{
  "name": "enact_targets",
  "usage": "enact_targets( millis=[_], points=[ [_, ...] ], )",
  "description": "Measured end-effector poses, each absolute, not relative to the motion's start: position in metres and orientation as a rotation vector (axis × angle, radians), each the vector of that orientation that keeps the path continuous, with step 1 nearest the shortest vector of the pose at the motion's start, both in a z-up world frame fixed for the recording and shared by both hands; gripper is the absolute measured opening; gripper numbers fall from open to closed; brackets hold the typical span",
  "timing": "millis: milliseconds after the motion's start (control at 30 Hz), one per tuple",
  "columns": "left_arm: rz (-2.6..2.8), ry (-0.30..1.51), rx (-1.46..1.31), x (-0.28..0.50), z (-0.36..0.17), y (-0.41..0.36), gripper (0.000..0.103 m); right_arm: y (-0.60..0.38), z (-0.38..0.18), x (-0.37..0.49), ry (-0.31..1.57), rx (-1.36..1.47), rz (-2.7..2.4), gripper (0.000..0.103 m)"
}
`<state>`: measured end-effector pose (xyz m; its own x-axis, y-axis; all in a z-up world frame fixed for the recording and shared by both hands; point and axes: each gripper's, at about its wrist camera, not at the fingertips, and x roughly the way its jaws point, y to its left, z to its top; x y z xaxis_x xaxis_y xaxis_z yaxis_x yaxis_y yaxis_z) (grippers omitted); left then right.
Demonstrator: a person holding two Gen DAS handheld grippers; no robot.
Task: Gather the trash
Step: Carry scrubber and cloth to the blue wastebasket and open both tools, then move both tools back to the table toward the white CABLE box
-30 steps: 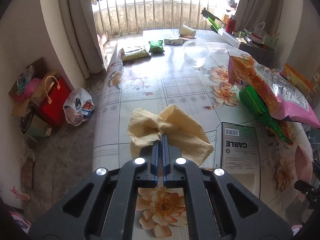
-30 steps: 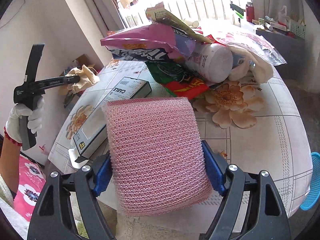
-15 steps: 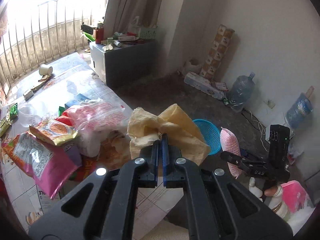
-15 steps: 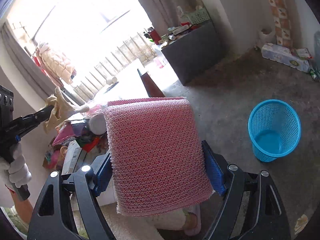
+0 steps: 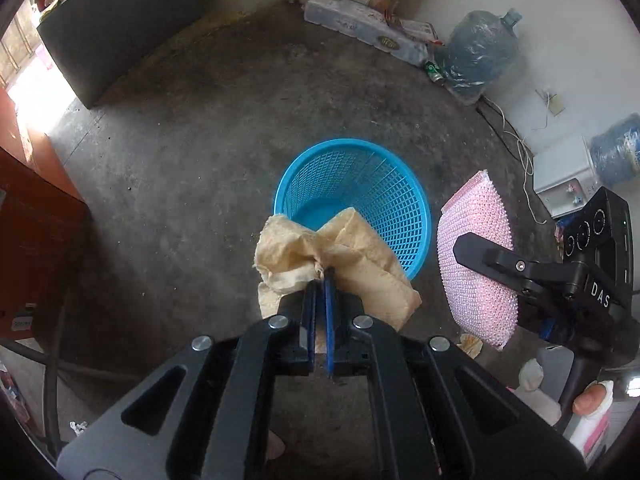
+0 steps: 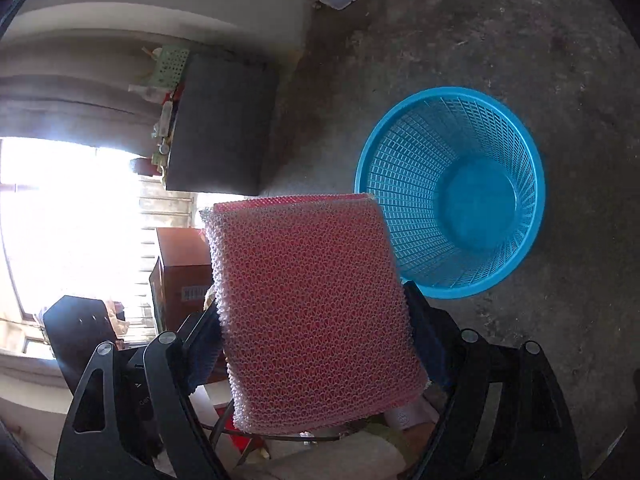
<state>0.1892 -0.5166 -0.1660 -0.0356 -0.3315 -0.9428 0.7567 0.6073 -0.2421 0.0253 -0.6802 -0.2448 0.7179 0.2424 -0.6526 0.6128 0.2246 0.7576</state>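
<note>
My left gripper (image 5: 320, 276) is shut on a crumpled yellow cloth (image 5: 352, 264), which hangs just above the near rim of a blue mesh basket (image 5: 360, 184) on the concrete floor. A pink mesh sponge (image 6: 312, 304) sits between the pads of my right gripper (image 6: 312, 316). Those jaws are opening, while the pads still touch the sponge's sides. In the left wrist view the sponge (image 5: 472, 216) hangs to the right of the basket, outside its rim. Seen from the right wrist, the basket (image 6: 400, 152) stands empty.
A dark cabinet (image 5: 120, 28) stands at the back left and a red-brown box (image 5: 32, 240) at the left. A long white package (image 5: 360, 32), a large water bottle (image 5: 480, 52) and a white cable (image 5: 524, 152) lie along the far wall.
Both grippers swung from the cluttered table down to the floor and now point at the blue basket. The cloth and the sponge came along in their grips.
</note>
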Motion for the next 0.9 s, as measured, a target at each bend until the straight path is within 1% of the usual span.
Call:
enact_targets(
  millis=[67, 100, 133, 200, 300, 400, 533, 600, 733, 833, 900],
  points=[
    [-0.909, 1.347, 0.388, 0.192, -0.188, -0.538, 0.003, -0.701, -0.267, 0.035, 0.782, 1.374, -0.305, 0.083],
    [-0.904, 1.342, 0.376, 0.193, -0.195, -0.547, 0.008, -0.710, -0.276, 0.041, 0.787, 1.368, -0.331, 0.083],
    [-0.906, 1.340, 0.360, 0.195, -0.202, -0.551, 0.014, -0.716, -0.283, 0.045, 0.792, 1.358, -0.370, 0.085],
    [-0.887, 1.326, 0.344, 0.195, -0.211, -0.565, 0.042, -0.724, -0.296, 0.052, 0.801, 1.343, -0.410, 0.087],
    [-0.868, 1.313, 0.313, 0.196, -0.212, -0.571, 0.055, -0.733, -0.314, 0.058, 0.826, 1.315, -0.458, 0.087],
    [-0.885, 1.313, 0.296, 0.195, -0.204, -0.566, 0.057, -0.736, -0.319, 0.053, 0.842, 1.268, -0.513, 0.087],
    [-0.920, 1.251, 0.274, 0.190, -0.168, -0.546, 0.057, -0.726, -0.301, 0.035, 0.777, 1.252, -0.503, 0.087],
    [-0.947, 1.207, 0.258, 0.185, -0.141, -0.531, 0.057, -0.714, -0.282, 0.022, 0.754, 1.210, -0.485, 0.087],
    [-1.004, 1.074, 0.252, 0.151, -0.070, -0.485, 0.057, -0.683, -0.233, -0.007, 0.693, 1.138, -0.419, 0.087],
    [-1.030, 0.980, 0.254, 0.116, -0.020, -0.431, 0.057, -0.653, -0.195, -0.032, 0.657, 1.069, -0.368, 0.087],
    [-1.031, 0.939, 0.235, 0.100, 0.004, -0.380, 0.061, -0.630, -0.174, -0.047, 0.648, 1.022, -0.330, 0.087]
  ],
)
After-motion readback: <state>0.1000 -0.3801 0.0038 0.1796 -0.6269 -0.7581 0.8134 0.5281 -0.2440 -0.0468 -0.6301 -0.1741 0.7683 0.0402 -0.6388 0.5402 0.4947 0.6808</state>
